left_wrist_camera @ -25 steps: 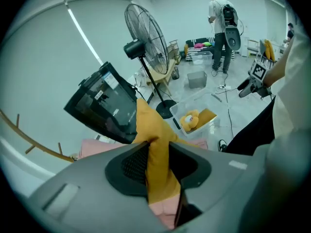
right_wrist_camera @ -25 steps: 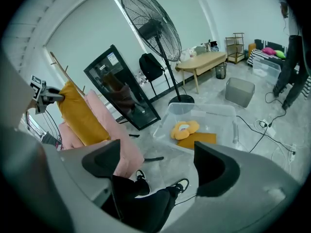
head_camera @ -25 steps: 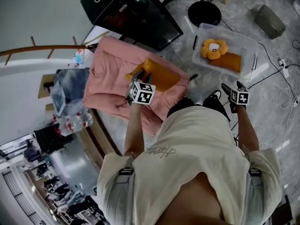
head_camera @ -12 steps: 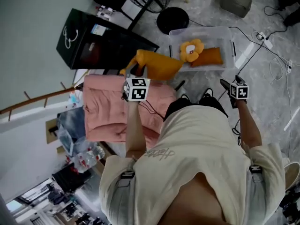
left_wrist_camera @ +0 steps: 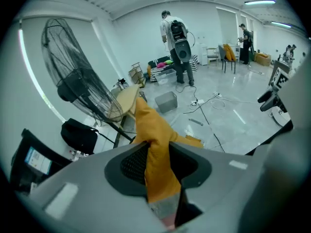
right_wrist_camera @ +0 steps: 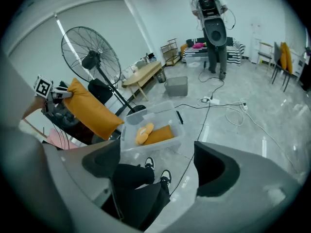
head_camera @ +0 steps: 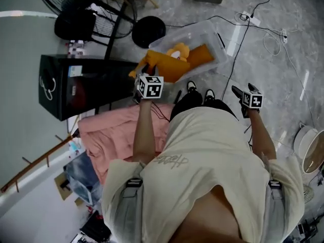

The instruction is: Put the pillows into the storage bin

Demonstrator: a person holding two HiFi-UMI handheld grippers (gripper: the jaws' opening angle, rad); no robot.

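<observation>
An orange pillow [head_camera: 163,66] hangs from my left gripper [head_camera: 144,78], whose jaws are shut on one corner of it; in the left gripper view the orange fabric [left_wrist_camera: 151,130] fills the gap between the pads. It hangs at the near left edge of the clear storage bin [head_camera: 200,28]. Inside the bin lie a yellow flower-shaped pillow [head_camera: 178,50] and another orange pillow [head_camera: 203,54]. My right gripper [head_camera: 237,92] is held out to the right of the bin, open and empty. The right gripper view shows the bin [right_wrist_camera: 171,109], both pillows in it, and the held pillow [right_wrist_camera: 90,108].
A black cabinet [head_camera: 71,85] stands to the left, with pink bedding [head_camera: 121,133] below it. A standing fan [head_camera: 76,6] and its round black base [head_camera: 148,31] are beyond the bin. Cables [head_camera: 253,14] run over the grey floor. A person [right_wrist_camera: 211,18] stands far off.
The view has swung from the pink bedding toward the bin. My left gripper has carried the orange pillow off the bedding to the bin's edge. The right gripper has moved along, staying empty.
</observation>
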